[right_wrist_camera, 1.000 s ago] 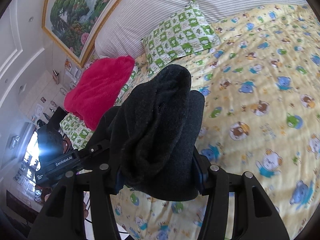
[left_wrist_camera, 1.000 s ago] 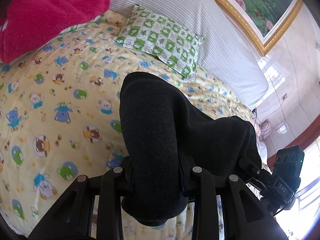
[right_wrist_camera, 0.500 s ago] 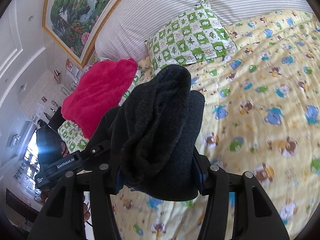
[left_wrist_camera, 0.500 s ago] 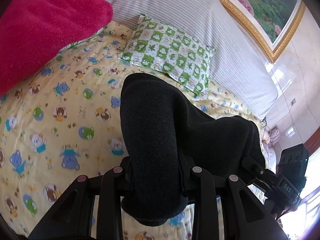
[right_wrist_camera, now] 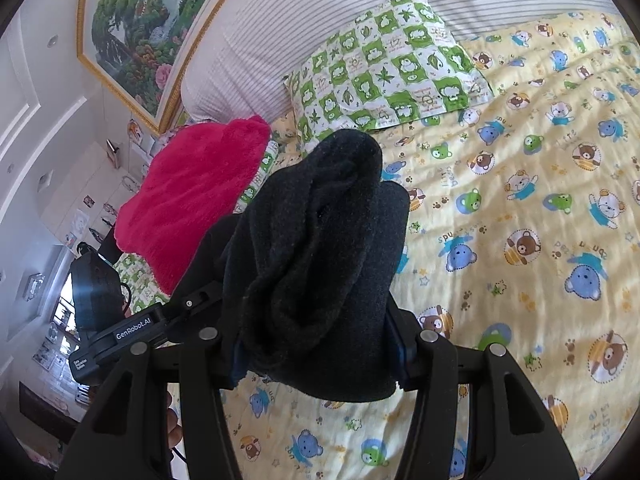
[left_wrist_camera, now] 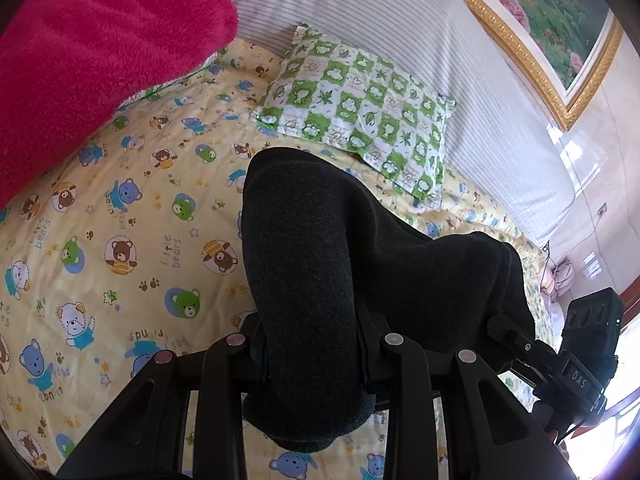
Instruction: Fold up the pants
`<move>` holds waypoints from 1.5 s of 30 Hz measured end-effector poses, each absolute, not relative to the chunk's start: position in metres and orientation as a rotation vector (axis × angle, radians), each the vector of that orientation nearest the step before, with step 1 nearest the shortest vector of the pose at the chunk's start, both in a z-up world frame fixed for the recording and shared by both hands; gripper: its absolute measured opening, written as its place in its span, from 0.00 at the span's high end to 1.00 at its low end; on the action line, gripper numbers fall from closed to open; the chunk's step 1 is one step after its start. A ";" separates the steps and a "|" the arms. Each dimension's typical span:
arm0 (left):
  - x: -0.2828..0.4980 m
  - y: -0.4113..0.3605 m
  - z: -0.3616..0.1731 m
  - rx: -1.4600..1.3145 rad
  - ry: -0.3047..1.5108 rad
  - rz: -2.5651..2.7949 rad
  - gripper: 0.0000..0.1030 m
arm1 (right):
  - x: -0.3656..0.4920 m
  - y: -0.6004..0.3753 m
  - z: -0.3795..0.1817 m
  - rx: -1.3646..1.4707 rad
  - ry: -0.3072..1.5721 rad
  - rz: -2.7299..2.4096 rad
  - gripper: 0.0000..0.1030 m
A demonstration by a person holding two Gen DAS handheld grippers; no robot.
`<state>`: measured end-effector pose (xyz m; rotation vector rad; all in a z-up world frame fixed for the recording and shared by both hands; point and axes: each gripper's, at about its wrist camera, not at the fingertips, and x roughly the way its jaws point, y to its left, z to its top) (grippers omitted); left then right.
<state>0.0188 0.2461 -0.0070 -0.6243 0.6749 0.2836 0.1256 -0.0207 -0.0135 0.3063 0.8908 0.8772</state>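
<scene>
The fingers of the left gripper (left_wrist_camera: 310, 344) are pressed on a thick bunch of the dark pants (left_wrist_camera: 304, 280), and the fingers of the right gripper (right_wrist_camera: 316, 344) pinch another bunch of the same pants (right_wrist_camera: 320, 264) in the same way. In each wrist view the cloth fills the gap between the fingers, rises beyond the tips and also hangs a little under them. In the left view it stretches away to the right, toward the other gripper. The pants seem to be carried in the air above the bed (left_wrist_camera: 120, 248), not lying on it.

To do this step well, both grips should probably hold firm and stay level with each other, so the edge between them stays straight. The cloth should then go down on the free sheet near the person, away from the green checked pillow (left_wrist_camera: 360, 112) and the pink blanket (left_wrist_camera: 92, 52) at the far side.
</scene>
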 end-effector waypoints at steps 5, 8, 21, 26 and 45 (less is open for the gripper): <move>0.020 0.250 -0.017 -0.639 0.691 0.287 0.70 | 0.132 -0.018 -0.024 0.305 0.923 0.863 0.46; 0.019 0.251 -0.020 -0.641 0.696 0.282 0.65 | 0.135 -0.018 -0.030 0.303 0.940 0.845 0.44; 0.010 0.260 -0.045 -0.654 0.712 0.306 0.40 | 0.146 -0.030 -0.056 0.285 0.986 0.756 0.23; 0.014 0.261 -0.047 -0.653 0.718 0.310 0.38 | 0.147 -0.033 -0.062 0.287 0.981 0.753 0.23; -0.017 0.236 -0.028 -0.561 0.728 0.311 0.30 | 0.123 -0.063 -0.038 0.259 0.932 0.676 0.21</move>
